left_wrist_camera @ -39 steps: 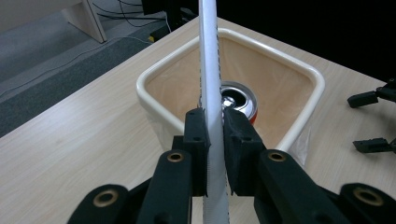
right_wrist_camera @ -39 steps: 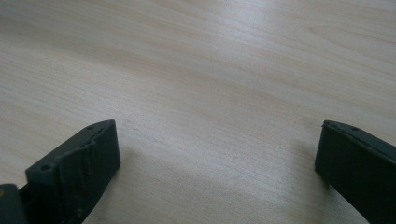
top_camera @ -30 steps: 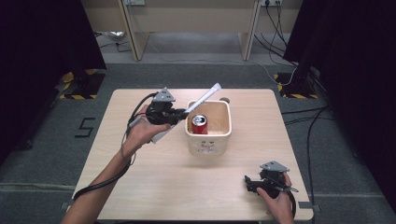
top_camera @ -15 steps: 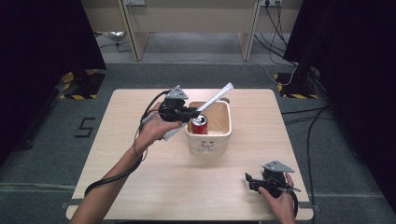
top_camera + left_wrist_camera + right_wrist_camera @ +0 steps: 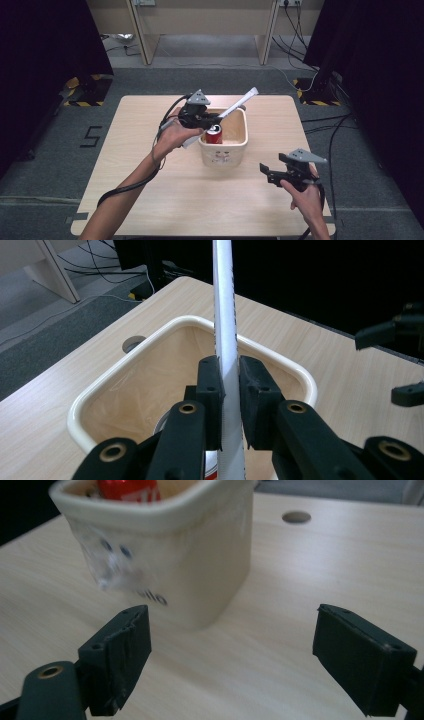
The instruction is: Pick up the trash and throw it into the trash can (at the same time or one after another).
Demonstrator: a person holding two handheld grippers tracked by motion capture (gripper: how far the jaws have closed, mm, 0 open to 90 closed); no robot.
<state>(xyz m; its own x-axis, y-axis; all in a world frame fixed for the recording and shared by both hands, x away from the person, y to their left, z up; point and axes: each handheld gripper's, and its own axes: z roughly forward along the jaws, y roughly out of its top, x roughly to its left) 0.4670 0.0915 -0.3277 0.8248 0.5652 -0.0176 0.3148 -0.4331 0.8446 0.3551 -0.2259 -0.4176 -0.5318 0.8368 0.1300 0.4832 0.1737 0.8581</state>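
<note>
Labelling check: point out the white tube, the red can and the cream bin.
white tube (image 5: pixel 223 315): left gripper view, shaft above the jaws
red can (image 5: pixel 214 134): high view, top and upper side
cream bin (image 5: pixel 200 550): right gripper view, front wall

High view: overhead, facing forward and down, whole table (image 5: pixel 150 200) mid-frame. Left gripper view: close above the cream bin (image 5: pixel 295 375), looking into it. Right gripper view: low near tabletop, facing bin wall (image 5: pixel 200 555). All share the bin
</note>
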